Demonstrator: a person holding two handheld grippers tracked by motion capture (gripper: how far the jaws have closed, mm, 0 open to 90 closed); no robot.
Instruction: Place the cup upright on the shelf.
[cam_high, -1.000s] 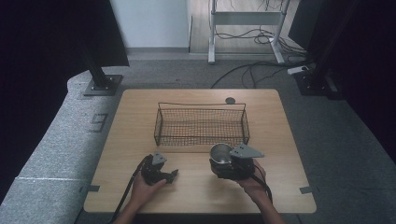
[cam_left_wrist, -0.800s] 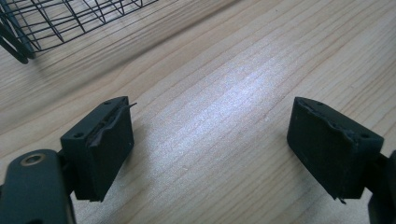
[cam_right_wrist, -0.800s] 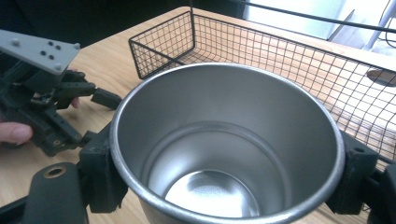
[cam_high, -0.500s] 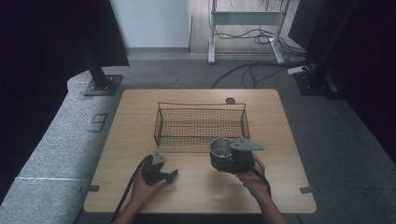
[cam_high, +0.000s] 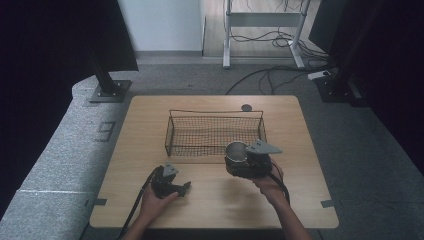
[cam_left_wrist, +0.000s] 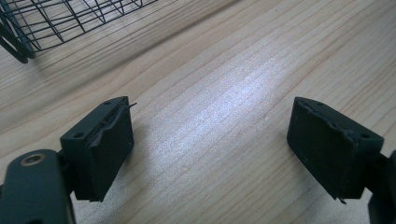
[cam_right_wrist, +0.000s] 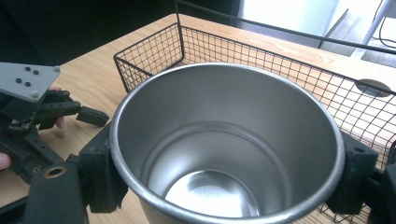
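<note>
My right gripper (cam_high: 237, 161) is shut on a shiny steel cup (cam_high: 236, 150), which is upright and empty, just in front of the black wire basket (cam_high: 215, 112). In the right gripper view the cup (cam_right_wrist: 224, 116) sits between the two pads (cam_right_wrist: 100, 175), with the basket (cam_right_wrist: 289, 60) right behind it. My left gripper (cam_high: 181, 189) rests low over the table's front left, open. In its own view the left gripper (cam_left_wrist: 210, 144) has bare wood between its pads (cam_left_wrist: 105, 144), and a basket corner (cam_left_wrist: 56, 18) shows at the top left. The left gripper (cam_right_wrist: 88, 114) also appears in the right gripper view, at the left.
The wooden table (cam_high: 210, 210) has bare room along its front and on both sides of the basket. A small dark round disc (cam_high: 246, 107) sits behind the basket near the far edge. Grey floor and dark stands surround the table.
My right gripper has carried the cup away from the person, closer to the basket's front wall. The left gripper has stayed where it was.
</note>
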